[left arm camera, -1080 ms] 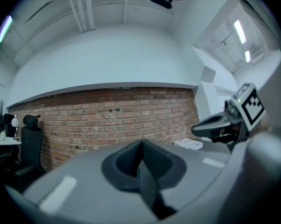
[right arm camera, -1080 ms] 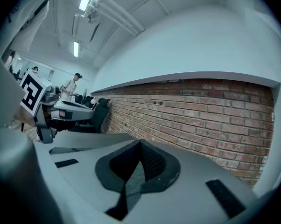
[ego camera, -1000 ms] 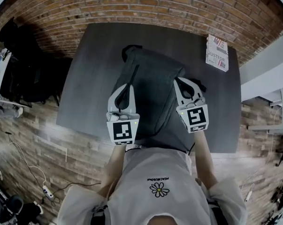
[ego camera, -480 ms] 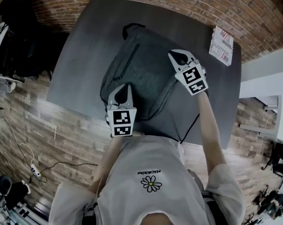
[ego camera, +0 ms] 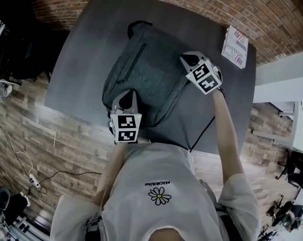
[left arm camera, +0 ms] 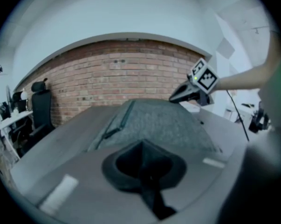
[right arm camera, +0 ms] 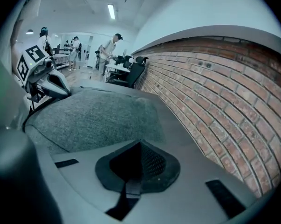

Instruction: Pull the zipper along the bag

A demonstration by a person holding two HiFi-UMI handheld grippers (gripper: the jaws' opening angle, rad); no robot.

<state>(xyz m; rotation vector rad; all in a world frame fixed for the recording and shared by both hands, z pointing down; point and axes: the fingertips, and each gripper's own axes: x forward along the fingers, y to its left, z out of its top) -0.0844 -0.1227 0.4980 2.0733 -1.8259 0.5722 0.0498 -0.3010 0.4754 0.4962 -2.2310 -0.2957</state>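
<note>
Fingers (left arm camera: 121, 166) together; bag (ego camera: 151, 69) just beyond both.

**Jaws closed at the bag's near end**

We see our left gripper (left arm camera: 141, 144) with its jaws pressed together and nothing showing between them. Just beyond lies the grey bag (left arm camera: 168, 125) on the dark tabletop (left arm camera: 56, 143), with a zipper (left arm camera: 118, 121) running along its left side. The right gripper (left arm camera: 173, 98) reaches in at the bag's far right edge, its marker cube (left arm camera: 203, 76) raised. Behind stand a brick wall (left arm camera: 117, 71) and a black chair (left arm camera: 40, 104).
</note>
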